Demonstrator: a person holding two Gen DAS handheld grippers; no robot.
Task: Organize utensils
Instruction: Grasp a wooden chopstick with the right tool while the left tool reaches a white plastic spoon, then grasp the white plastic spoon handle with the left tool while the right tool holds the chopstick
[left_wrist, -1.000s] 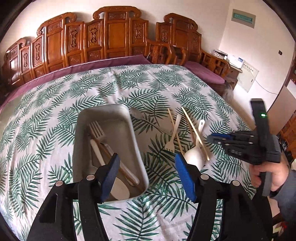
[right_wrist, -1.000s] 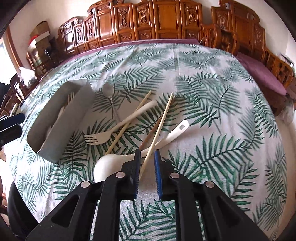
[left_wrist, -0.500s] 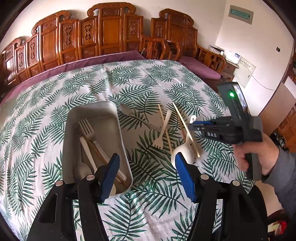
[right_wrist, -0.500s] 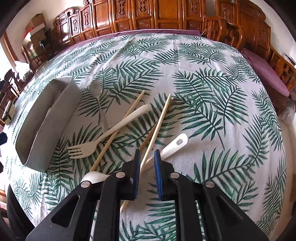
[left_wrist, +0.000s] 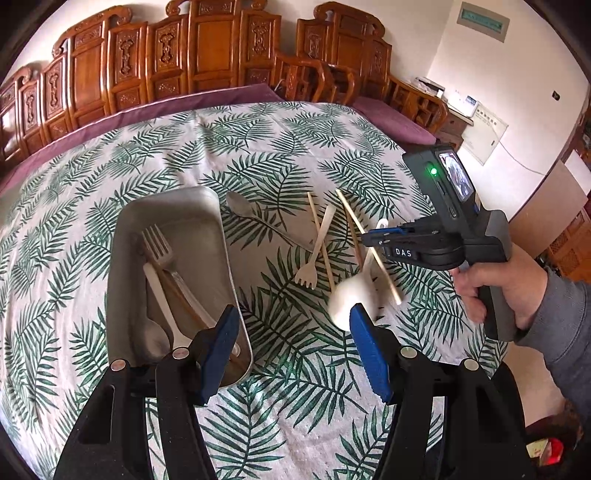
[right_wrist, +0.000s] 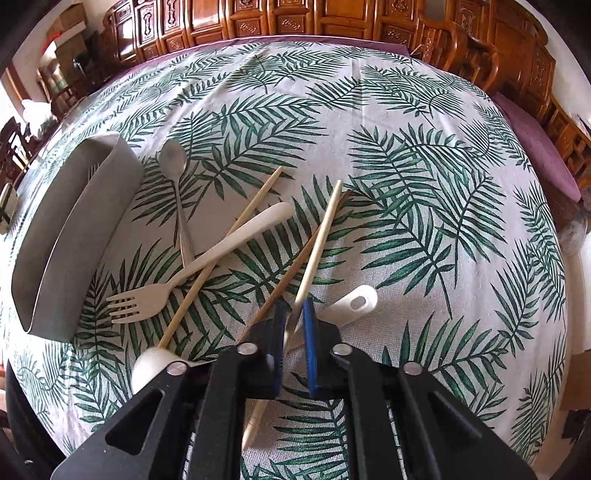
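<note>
While the left claw (left_wrist: 291, 343) gapes wide, the right claw (right_wrist: 293, 328) pinches a pale chopstick (right_wrist: 320, 236).

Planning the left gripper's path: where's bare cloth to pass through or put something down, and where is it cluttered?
Free: the far tablecloth beyond the utensils, the right side past the white spoon, and the near strip in front of the left gripper. Crowded: between the metal tray and the right gripper, where steel spoon, fork and chopsticks cross.
</note>
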